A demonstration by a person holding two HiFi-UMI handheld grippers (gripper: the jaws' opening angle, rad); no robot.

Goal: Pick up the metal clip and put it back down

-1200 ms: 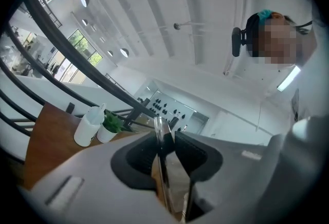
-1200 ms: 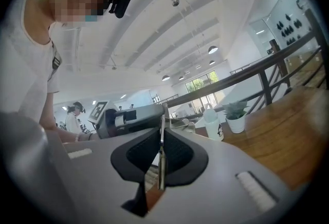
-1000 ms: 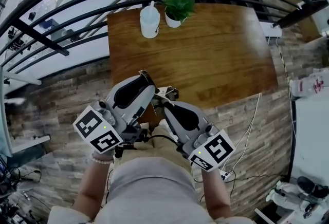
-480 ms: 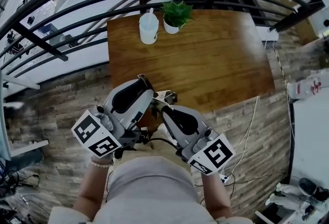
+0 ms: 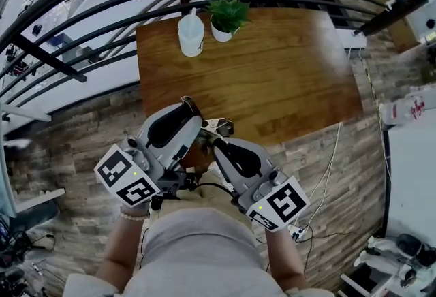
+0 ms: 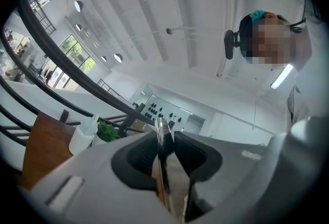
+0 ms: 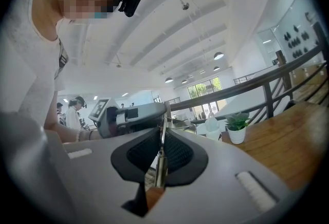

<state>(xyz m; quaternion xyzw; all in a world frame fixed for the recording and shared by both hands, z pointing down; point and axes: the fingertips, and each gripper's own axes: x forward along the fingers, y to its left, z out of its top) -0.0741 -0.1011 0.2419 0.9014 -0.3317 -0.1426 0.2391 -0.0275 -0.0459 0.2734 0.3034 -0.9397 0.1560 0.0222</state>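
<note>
The head camera looks steeply down from overhead onto the wooden table (image 5: pixel 272 71), while cameras riding close behind the jaws of the left gripper (image 5: pixel 190 105) and right gripper (image 5: pixel 219 133) look along them, near level, all three sharing the potted plant (image 5: pixel 227 16) and white bottle (image 5: pixel 191 33).

Bottle (image 5: pixel 191 33) left of plant (image 5: pixel 227 15); metal clip (image 5: pixel 219 127) over table (image 5: pixel 286 77) near edge.

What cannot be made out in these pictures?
- Metal clip, its shape: in the head view the left tongs and right tongs cover most of it; both gripper views show it edge-on.
- Table, near-left corner: head view, behind the tongs.
- White bottle, any label: too small everywhere.
</note>
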